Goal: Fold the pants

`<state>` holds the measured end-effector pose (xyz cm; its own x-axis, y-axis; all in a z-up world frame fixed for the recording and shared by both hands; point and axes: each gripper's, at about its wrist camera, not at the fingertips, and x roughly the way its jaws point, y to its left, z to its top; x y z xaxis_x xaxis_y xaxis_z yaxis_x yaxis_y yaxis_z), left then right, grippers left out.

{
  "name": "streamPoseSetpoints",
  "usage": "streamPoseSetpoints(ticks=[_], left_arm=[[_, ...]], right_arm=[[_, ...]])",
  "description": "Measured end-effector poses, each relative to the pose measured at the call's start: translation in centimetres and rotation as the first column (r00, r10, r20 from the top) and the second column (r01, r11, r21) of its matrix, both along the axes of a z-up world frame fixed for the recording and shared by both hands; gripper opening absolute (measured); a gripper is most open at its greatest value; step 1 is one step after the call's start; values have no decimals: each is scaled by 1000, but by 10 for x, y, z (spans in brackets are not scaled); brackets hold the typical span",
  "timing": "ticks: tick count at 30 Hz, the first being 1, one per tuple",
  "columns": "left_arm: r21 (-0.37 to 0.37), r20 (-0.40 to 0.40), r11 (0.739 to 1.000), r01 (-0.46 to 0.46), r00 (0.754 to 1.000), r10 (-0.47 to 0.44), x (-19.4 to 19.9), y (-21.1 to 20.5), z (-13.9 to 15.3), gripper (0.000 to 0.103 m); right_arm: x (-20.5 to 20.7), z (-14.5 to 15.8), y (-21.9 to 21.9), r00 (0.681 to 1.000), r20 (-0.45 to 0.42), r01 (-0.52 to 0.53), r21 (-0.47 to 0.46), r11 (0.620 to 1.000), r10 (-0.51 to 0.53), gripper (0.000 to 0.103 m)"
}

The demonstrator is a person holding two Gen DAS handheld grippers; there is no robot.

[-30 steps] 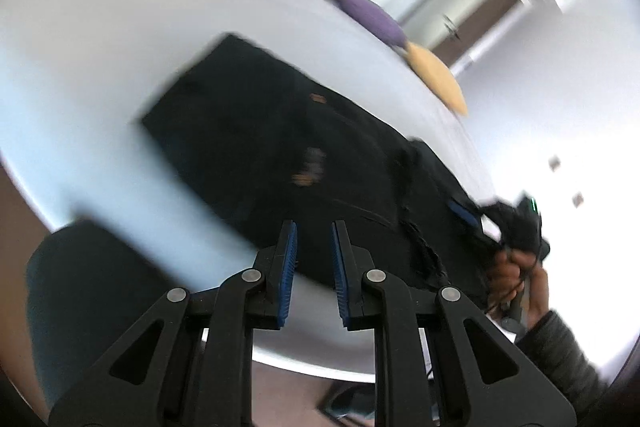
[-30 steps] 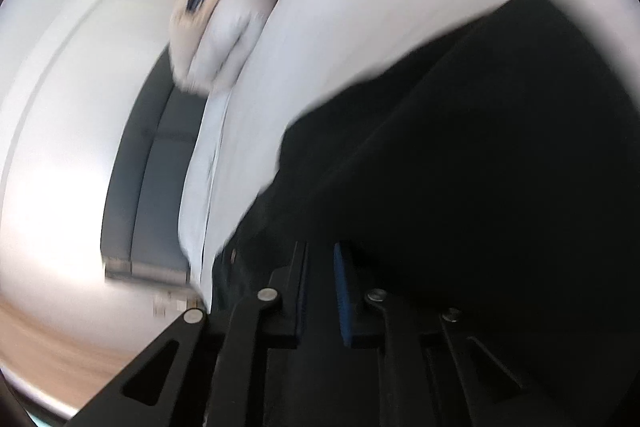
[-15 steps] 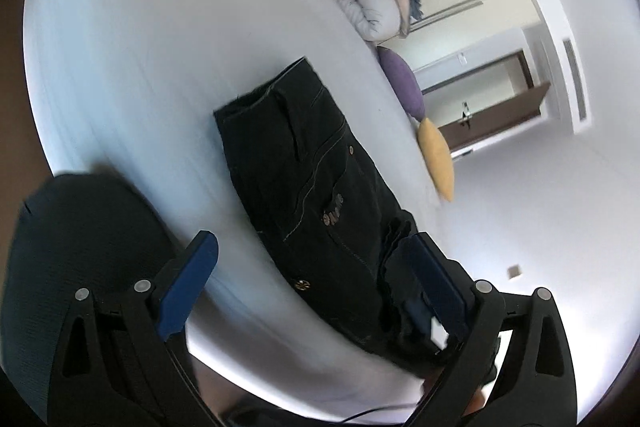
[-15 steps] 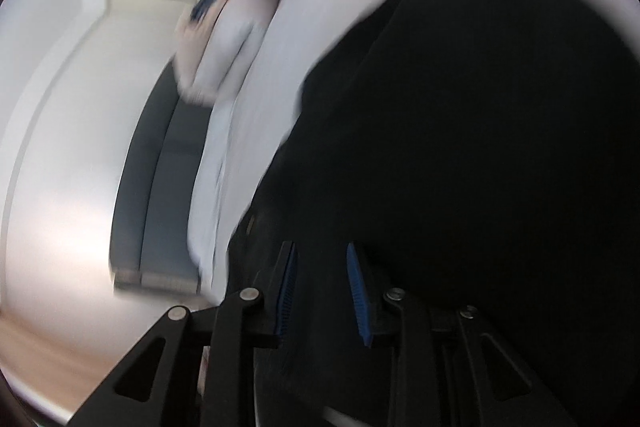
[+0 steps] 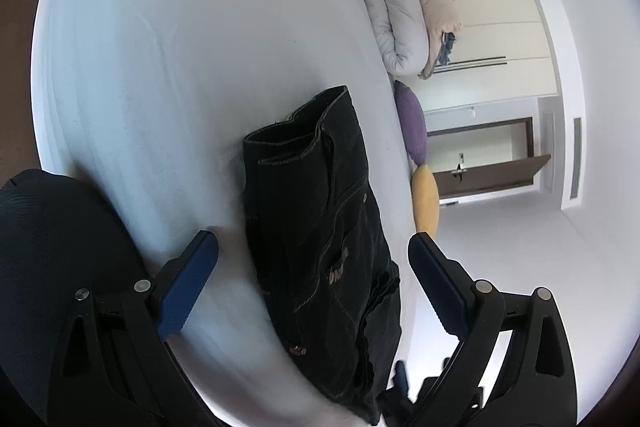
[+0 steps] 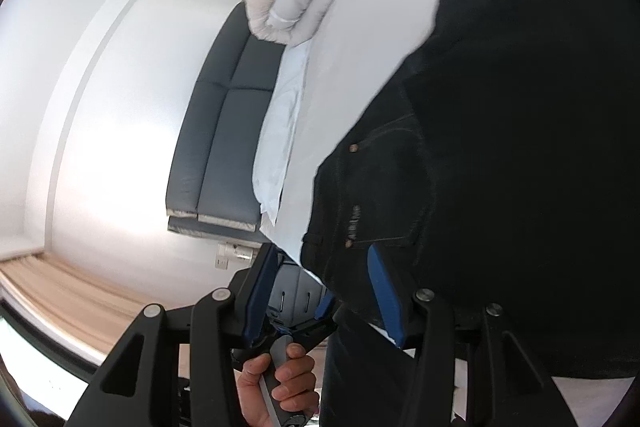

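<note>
Your left gripper (image 5: 312,259) has its jaws spread wide, nothing pressed between its blue pads (image 5: 188,287); the black pants (image 5: 320,227) lie on the bed beyond and between the fingers, not gripped.

Your right gripper (image 6: 324,287) stands about half apart, its jaws having just been opening. The waist corner of the pants (image 6: 500,147) sits between the fingers, but the pads do not press on it.

The pants lie folded into a long strip on the white bed (image 5: 160,67), near its edge by the purple cushion (image 5: 412,123) and yellow cushion (image 5: 426,199). The leg hems point toward the rolled duvet (image 5: 400,15) at the bed's far end; the waist end hangs at the near edge.

There is small stitched lettering on the pocket (image 6: 352,223), too blurred to read, and copper rivets (image 6: 353,148) mark the pocket corners. A copper button (image 5: 297,349) shows near the waist.

In the right wrist view, the hand (image 6: 276,387) wrapped around the other gripper's handle shows below the fingers. A dark headboard (image 6: 224,131) stands against the wall behind a white pillow (image 6: 280,131). Your dark-clothed leg (image 5: 56,267) fills the lower left of the left wrist view.
</note>
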<state>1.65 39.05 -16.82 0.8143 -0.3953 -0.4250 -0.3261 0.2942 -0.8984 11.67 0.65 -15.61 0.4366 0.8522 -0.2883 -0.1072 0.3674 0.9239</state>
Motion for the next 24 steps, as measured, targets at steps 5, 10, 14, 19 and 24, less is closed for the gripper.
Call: streamPoseSetpoints(ticks=[5,10,14,19,24], left_arm=[[-57,-17,998,-24,1000,23,15,2,-7,97],[-172,8,985,13,1000,-12,39,0,-12,97],[-205,1,977,50,999,-51,62,-6,-17,97],[-208,9,977,53,999,-52,69,-7,-24,82],[-174,-38,983,58,997,-65,85,-7,-32,29]], right_arm=[[12,5,-1,1000,-2,1,-9,1000,-1,52],[25,18,-2,999,-1,-34,-74,997,34,51],[48,22,12,994,-34,-110,-170,979,105,45],[83,15,21,992,-82,-118,-249,961,100,34],[104,-2,22,985,-159,-133,-420,898,71,12]])
